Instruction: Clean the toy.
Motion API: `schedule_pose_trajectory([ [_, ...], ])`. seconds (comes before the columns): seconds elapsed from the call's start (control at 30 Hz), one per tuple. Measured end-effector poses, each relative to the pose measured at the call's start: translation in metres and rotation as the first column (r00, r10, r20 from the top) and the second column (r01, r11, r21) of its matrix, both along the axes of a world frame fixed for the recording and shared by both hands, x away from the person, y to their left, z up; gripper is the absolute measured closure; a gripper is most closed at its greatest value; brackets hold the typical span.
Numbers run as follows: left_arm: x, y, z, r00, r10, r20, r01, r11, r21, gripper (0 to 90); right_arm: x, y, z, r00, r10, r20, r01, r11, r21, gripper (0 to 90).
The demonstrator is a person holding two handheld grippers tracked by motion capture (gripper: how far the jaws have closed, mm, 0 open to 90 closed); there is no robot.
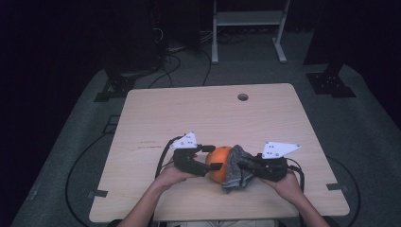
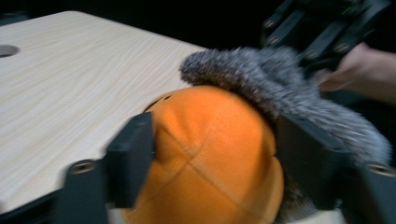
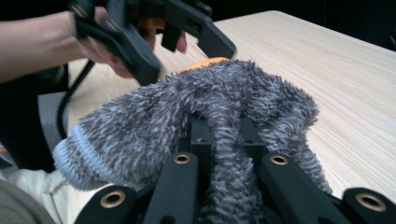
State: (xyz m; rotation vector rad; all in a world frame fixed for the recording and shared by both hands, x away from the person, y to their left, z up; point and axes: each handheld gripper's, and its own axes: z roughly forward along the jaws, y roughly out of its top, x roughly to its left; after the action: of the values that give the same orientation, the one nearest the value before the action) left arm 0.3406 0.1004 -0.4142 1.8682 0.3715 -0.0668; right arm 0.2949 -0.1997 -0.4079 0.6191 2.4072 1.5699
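Near the front edge of the table (image 1: 156, 113), well short of its round hole (image 1: 243, 97): orange plush ball (image 1: 218, 161) clasped between left gripper (image 1: 208, 158) jaws, grey fuzzy sock (image 1: 235, 169) draped against it, pinched tight in right gripper (image 1: 243, 166).

A fuzzy grey cloth sock (image 3: 205, 112) drapes over a soft orange felt-like ball (image 2: 210, 154) with stitched seams, on a pale, matt wood-grain table (image 1: 189, 109).
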Motion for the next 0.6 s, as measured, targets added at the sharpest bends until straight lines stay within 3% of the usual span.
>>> schedule_pose_trajectory([
  [0.03, 0.002, 0.002, -0.002, 0.9999, -0.008, -0.010, 0.008, 1.0000, 0.004, 17.7, 0.000, -0.002, -0.002, 1.0000, -0.004, -0.005, 0.004, 1.0000, 0.004, 80.9],
  [0.1, 0.005, 0.001, -0.008, 0.9997, 0.021, -0.012, -0.020, 0.9978, 0.064, 14.4, 0.000, -0.006, -0.006, 0.9998, -0.011, -0.017, 0.011, 0.9999, 0.004, 81.0],
  [0.2, 0.009, -0.007, -0.019, 0.9986, 0.003, -0.053, 0.003, 0.9931, 0.117, 11.7, -0.001, -0.014, -0.011, 0.9990, -0.028, -0.034, 0.028, 0.9994, 0.018, 81.0],
  [0.23, 0.008, -0.010, -0.021, 0.9989, -0.015, -0.044, 0.021, 0.9917, 0.127, 14.6, -0.001, -0.017, -0.012, 0.9986, -0.037, -0.036, 0.038, 0.9991, 0.019, 81.0],
  [0.27, 0.006, -0.012, -0.021, 0.9999, -0.015, -0.007, 0.016, 0.9908, 0.135, 17.0, 0.000, -0.020, -0.014, 0.9981, -0.044, -0.043, 0.045, 0.9987, 0.024, 80.9],
  [0.33, 0.002, -0.014, -0.018, 0.9993, 0.004, 0.037, -0.009, 0.9918, 0.128, 28.9, 0.001, -0.027, -0.019, 0.9965, -0.059, -0.060, 0.061, 0.9976, 0.032, 80.9],
  [0.4, 0.001, -0.016, -0.016, 0.9988, 0.020, 0.045, -0.025, 0.9926, 0.119, 37.5, 0.001, -0.036, -0.023, 0.9932, -0.075, -0.089, 0.080, 0.9953, 0.055, 80.8],
  [0.6, -0.004, -0.017, -0.015, 0.9979, 0.036, 0.054, -0.042, 0.9938, 0.103, 42.0, -0.001, -0.052, -0.032, 0.9840, -0.120, -0.131, 0.123, 0.9923, 0.014, 80.6],
])
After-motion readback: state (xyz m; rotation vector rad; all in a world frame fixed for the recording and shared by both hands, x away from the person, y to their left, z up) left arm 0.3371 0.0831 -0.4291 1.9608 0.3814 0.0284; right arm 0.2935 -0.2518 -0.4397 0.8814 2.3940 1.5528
